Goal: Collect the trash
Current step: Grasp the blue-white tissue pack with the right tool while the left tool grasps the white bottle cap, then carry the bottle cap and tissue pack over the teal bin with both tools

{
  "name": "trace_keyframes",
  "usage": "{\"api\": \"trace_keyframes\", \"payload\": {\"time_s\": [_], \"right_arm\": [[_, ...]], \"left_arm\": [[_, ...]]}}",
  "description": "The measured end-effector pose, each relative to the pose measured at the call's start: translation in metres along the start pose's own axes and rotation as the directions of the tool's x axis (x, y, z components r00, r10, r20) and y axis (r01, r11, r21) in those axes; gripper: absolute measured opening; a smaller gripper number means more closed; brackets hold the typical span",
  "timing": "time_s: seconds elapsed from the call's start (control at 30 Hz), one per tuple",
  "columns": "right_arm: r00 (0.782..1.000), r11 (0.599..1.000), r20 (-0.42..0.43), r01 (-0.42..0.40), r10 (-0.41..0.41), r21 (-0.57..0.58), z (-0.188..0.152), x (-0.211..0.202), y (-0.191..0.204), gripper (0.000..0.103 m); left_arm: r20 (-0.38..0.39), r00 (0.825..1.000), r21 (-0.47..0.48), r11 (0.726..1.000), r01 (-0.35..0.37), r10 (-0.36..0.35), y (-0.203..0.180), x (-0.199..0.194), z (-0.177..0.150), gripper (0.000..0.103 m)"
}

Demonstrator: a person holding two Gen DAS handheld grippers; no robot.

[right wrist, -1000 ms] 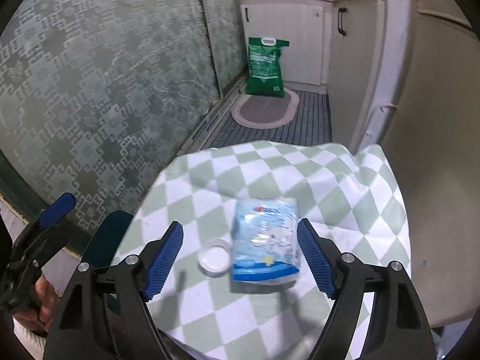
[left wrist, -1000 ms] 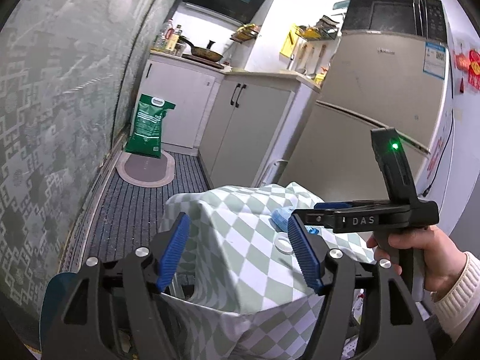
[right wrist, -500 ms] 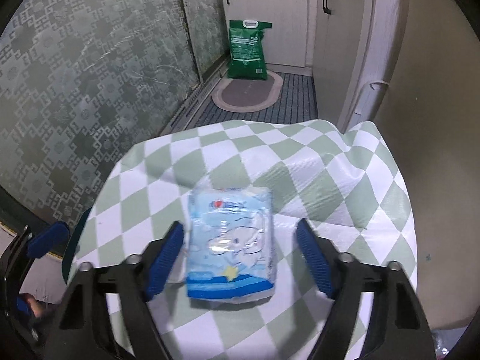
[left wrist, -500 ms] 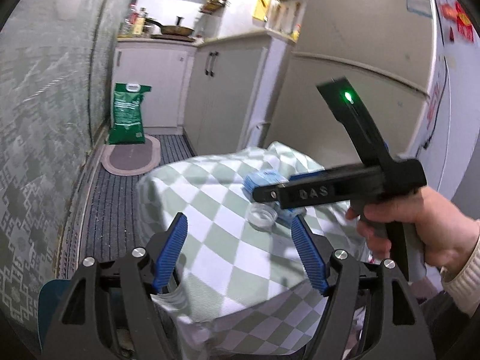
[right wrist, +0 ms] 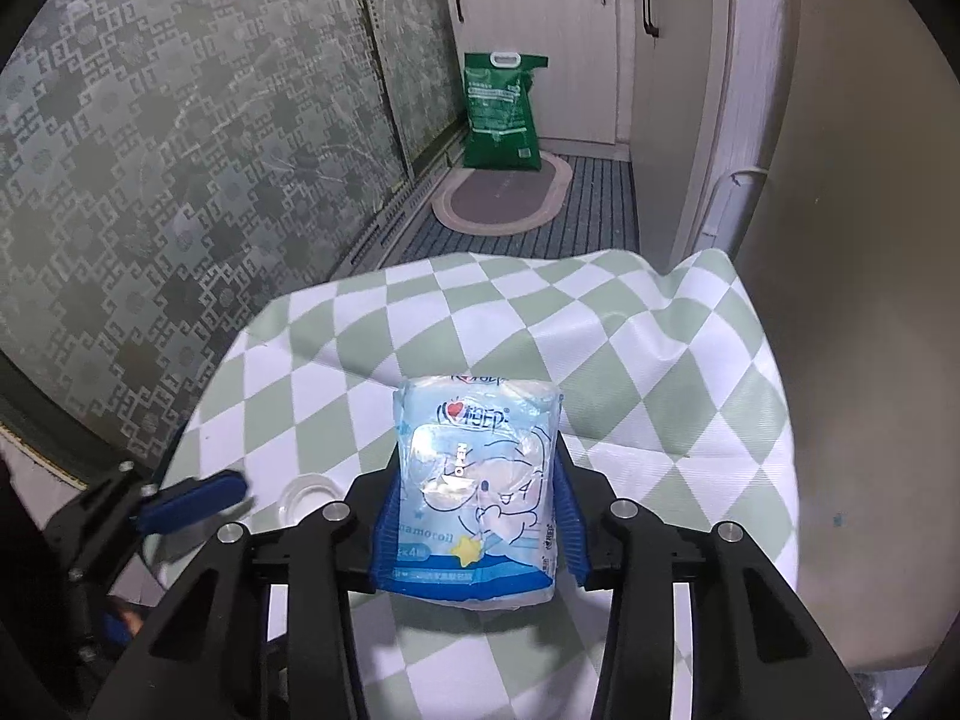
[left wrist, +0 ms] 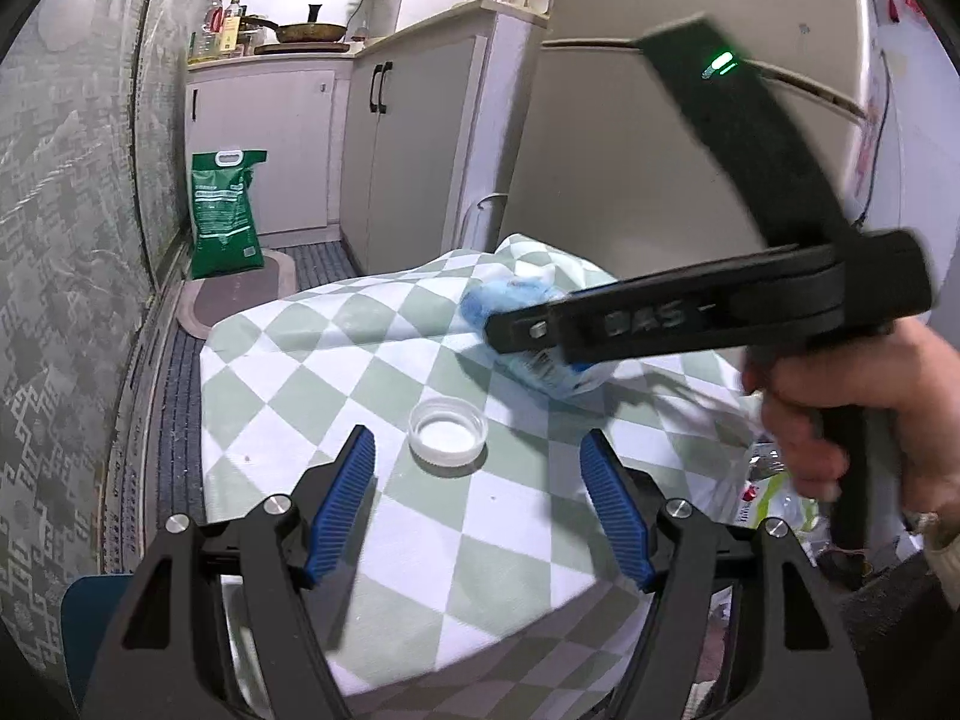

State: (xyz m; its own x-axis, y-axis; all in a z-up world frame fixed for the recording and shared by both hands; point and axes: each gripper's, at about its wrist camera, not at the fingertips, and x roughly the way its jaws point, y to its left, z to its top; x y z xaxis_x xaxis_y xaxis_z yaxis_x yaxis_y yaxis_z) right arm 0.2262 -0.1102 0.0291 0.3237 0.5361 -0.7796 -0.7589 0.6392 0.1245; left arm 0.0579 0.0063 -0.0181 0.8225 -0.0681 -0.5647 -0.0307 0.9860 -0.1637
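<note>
Right gripper (right wrist: 474, 516): jaws have just been closing, pads now pressing the blue tissue pack (right wrist: 477, 480) on the checked tablecloth (right wrist: 660, 390).
Left gripper (left wrist: 477, 504): spread wide, empty, around the clear lid (left wrist: 447, 423).
Risk: the soft pack may slip; a low lid invites cloth snagging.

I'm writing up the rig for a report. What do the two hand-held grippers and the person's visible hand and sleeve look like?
Both are matte black plastic frames with silver bolts and ribbed blue pads on two fingers. The left hand-held gripper fills its own view's foreground. The right hand-held gripper shows raised "DAS" lettering and an upright black mast with a green light. The hand wears a cream knit sleeve.
</note>
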Motion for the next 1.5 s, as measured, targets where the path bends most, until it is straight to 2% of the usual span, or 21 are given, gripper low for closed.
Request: {"api": "trace_keyframes", "payload": {"time_s": [0.13,0.37,0.57,0.8,1.07,1.23,1.5], "right_arm": [[0.999,1.000,0.032,-0.021,0.021,0.001,0.000,-0.016,-0.003,0.041],[0.994,0.999,0.097,-0.052,0.051,0.005,-0.002,-0.043,-0.012,0.040],[0.990,0.998,0.129,-0.061,0.061,0.000,-0.003,-0.059,-0.013,0.040],[0.984,0.997,0.160,-0.079,0.080,-0.012,0.000,-0.070,-0.005,0.039],[0.980,0.994,0.166,-0.099,0.106,-0.050,0.003,-0.072,0.017,0.039],[0.977,0.992,0.173,-0.112,0.122,-0.063,0.006,-0.073,0.027,0.039],[0.975,0.986,0.165,-0.136,0.150,-0.091,0.012,-0.066,0.050,0.039]], "left_arm": [[-0.009,0.999,0.005,0.999,-0.050,0.050,-0.003,0.008,0.002,0.066],[-0.032,0.995,-0.006,0.996,-0.094,0.094,-0.002,0.019,0.005,0.056],[-0.037,0.990,-0.009,0.991,-0.133,0.133,-0.001,0.023,0.009,0.034],[-0.006,0.992,-0.025,0.992,-0.127,0.126,0.003,0.014,0.008,0.032],[0.113,0.989,-0.170,0.982,-0.080,0.100,0.031,-0.024,0.014,0.032],[0.178,0.982,-0.253,0.967,-0.015,0.062,0.047,-0.043,0.015,0.032],[0.213,0.974,-0.310,0.951,-0.010,0.080,0.070,-0.067,0.010,0.032]]}}
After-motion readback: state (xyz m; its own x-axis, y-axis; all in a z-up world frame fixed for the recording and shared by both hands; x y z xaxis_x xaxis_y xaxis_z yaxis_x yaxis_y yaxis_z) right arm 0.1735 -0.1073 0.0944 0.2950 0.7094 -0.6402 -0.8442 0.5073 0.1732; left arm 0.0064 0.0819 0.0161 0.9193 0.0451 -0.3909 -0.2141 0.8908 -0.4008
